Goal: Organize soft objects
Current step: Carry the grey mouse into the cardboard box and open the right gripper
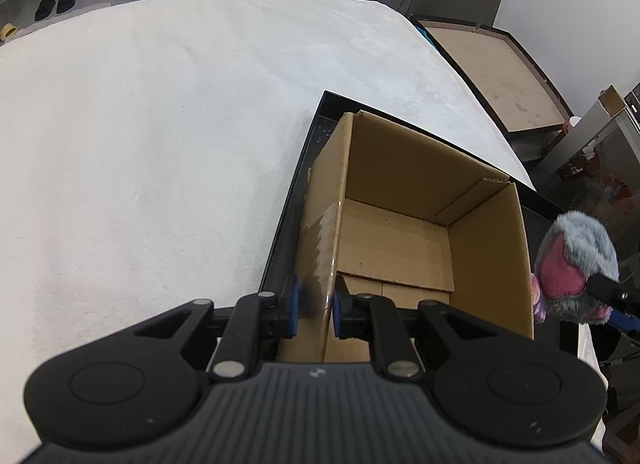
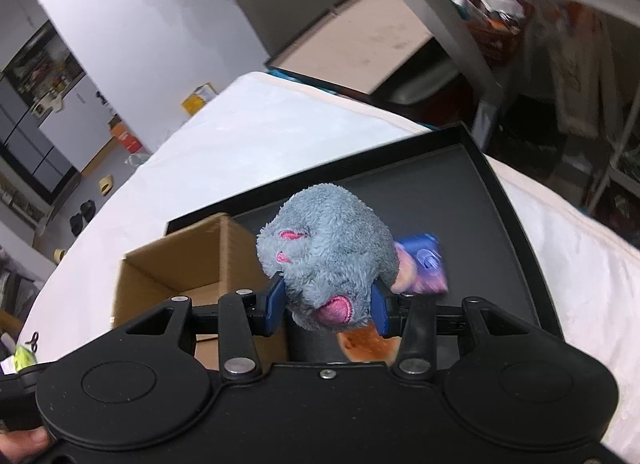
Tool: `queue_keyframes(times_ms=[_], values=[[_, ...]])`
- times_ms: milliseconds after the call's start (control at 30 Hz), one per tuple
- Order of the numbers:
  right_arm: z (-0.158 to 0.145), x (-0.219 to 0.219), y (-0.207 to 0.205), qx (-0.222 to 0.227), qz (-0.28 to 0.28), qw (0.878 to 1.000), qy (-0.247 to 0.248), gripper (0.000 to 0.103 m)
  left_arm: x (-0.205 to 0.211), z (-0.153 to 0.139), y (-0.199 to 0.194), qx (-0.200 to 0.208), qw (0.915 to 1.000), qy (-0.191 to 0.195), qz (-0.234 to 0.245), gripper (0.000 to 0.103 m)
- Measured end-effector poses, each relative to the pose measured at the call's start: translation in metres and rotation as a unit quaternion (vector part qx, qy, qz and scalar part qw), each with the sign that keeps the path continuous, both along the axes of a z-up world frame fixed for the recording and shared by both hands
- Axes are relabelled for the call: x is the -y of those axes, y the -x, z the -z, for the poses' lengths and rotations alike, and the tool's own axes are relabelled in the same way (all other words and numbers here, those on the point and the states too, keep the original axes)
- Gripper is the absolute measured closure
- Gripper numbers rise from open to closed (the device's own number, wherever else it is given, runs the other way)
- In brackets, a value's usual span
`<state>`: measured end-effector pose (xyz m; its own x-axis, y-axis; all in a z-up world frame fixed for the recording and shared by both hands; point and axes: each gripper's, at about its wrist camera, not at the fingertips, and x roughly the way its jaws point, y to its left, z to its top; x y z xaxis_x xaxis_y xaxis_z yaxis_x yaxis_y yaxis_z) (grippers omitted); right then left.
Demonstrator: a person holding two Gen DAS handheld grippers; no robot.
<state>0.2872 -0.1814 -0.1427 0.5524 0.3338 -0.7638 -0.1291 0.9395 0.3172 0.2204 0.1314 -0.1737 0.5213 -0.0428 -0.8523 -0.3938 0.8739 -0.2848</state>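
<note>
Left claw (image 1: 314, 304) pinching cardboard box (image 1: 400, 200) wall, right claw (image 2: 326, 306) clenching grey plush (image 2: 328, 256) — orange item (image 2: 366, 346) visible only underneath it

Your bench (image 1: 160, 136) is covered edge to edge with a white fleecy cloth (image 2: 256, 132), lightly rumpled. Directly on the cloth sits a shallow black tray (image 2: 496, 200) with a low raised rim, placed at the bench's right side; its far corner reaches close to the right edge of the bench. From your left wrist view, the cloth to the left of the tray and beyond it shows only its own nap. Inside the tray, at its left part, stands an open cardboard box (image 1: 400, 192), upright. Two small soft items lie on the tray floor to the box's right, partly hidden.
</note>
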Motion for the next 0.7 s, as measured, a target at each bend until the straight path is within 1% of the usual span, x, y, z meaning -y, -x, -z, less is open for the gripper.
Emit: queue_keyframes(times_ms=[200, 400, 700], values=[[-0.018, -0.031, 0.004, 0.013, -0.025, 1.0, 0.011, 0.061, -0.005, 0.0, 0.003, 0.007, 0.9999, 0.007, 0.004, 0.088], [-0.025, -0.057, 0.006, 0.023, -0.042, 0.999, 0.021, 0.061, -0.01, 0.002, 0.005, 0.011, 0.9998, 0.017, 0.002, 0.088], [-0.023, -0.096, 0.011, 0.019, -0.073, 0.997, 0.029, 0.06, -0.018, 0.004, 0.008, 0.02, 0.9991, 0.035, 0.013, 0.087]])
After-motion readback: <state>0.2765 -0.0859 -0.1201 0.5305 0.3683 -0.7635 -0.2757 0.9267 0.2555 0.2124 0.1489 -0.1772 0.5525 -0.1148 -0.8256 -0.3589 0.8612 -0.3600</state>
